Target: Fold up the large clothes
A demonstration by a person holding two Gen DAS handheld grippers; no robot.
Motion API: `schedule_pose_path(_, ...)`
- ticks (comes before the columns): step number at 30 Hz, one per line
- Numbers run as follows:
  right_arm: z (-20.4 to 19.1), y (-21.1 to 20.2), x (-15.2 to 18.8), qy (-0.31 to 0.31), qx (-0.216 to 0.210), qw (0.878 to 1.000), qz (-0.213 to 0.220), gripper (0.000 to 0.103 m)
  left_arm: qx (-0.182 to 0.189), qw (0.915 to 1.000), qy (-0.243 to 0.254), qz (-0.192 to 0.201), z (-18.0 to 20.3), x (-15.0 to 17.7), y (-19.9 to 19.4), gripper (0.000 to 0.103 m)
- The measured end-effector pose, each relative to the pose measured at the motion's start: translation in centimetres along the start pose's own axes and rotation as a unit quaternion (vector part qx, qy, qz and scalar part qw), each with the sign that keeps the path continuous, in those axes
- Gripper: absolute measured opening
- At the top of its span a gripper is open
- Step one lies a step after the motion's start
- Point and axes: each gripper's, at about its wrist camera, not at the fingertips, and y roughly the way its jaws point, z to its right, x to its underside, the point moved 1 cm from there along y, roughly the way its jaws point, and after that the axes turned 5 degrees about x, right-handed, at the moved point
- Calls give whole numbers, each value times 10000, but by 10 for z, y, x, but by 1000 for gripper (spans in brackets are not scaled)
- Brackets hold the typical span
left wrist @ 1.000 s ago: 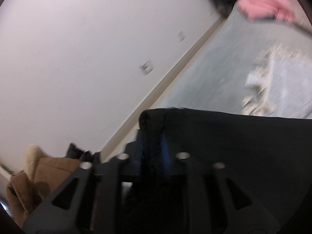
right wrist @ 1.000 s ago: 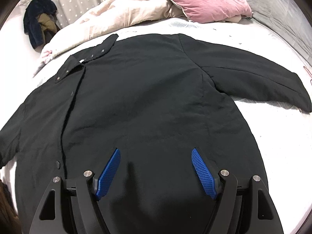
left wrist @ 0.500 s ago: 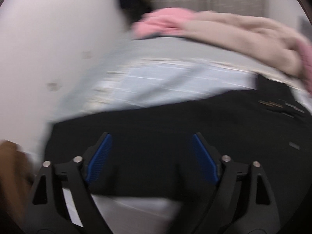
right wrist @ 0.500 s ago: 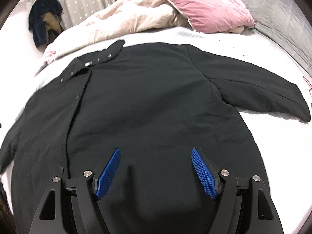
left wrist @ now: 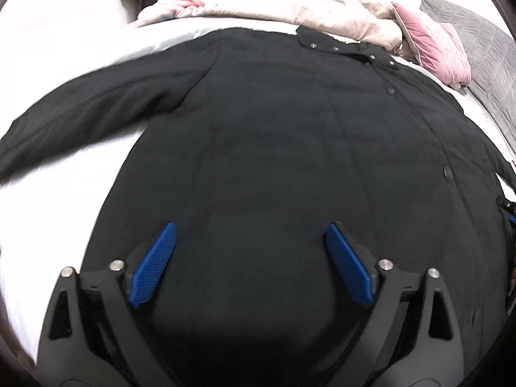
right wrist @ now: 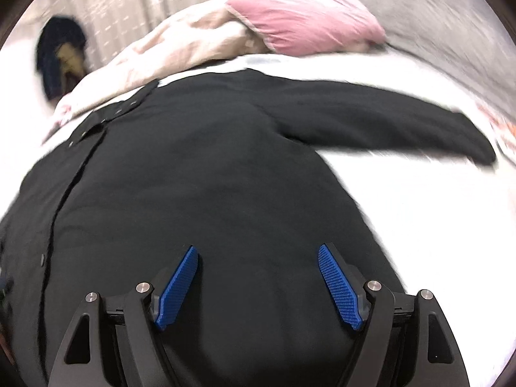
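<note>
A large black coat (left wrist: 290, 135) lies spread flat, front up, on a white bed, collar at the far end and both sleeves stretched out to the sides. My left gripper (left wrist: 251, 235) is open and empty, over the coat's lower left part. My right gripper (right wrist: 258, 258) is open and empty, over the coat's (right wrist: 200, 177) lower right part. The left sleeve (left wrist: 80, 96) reaches the left edge; the right sleeve (right wrist: 403, 122) points right. A row of snaps runs down the front.
A beige duvet (left wrist: 290, 3) and a pink pillow (right wrist: 306, 22) lie bunched at the head of the bed. A grey blanket (right wrist: 435, 9) is at the far right. Dark clothes (right wrist: 59, 54) hang by the curtain. White sheet (right wrist: 435, 225) shows beside the coat.
My left gripper was shut on a fold of the black coat facing the wall; it let go, opened and swung round over the coat. My right gripper shifted slightly right, still open.
</note>
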Motion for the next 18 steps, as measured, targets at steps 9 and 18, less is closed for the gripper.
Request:
schedule_pose_path(9,34,-47,56,-621,243,9977,-126,86,-307,9992,-33,-265,2,59,-39,102)
schedule_pose_path(18,101,-87,35,996,-214,9948,66,95,123,9933,-949,651,4,15,-104,102)
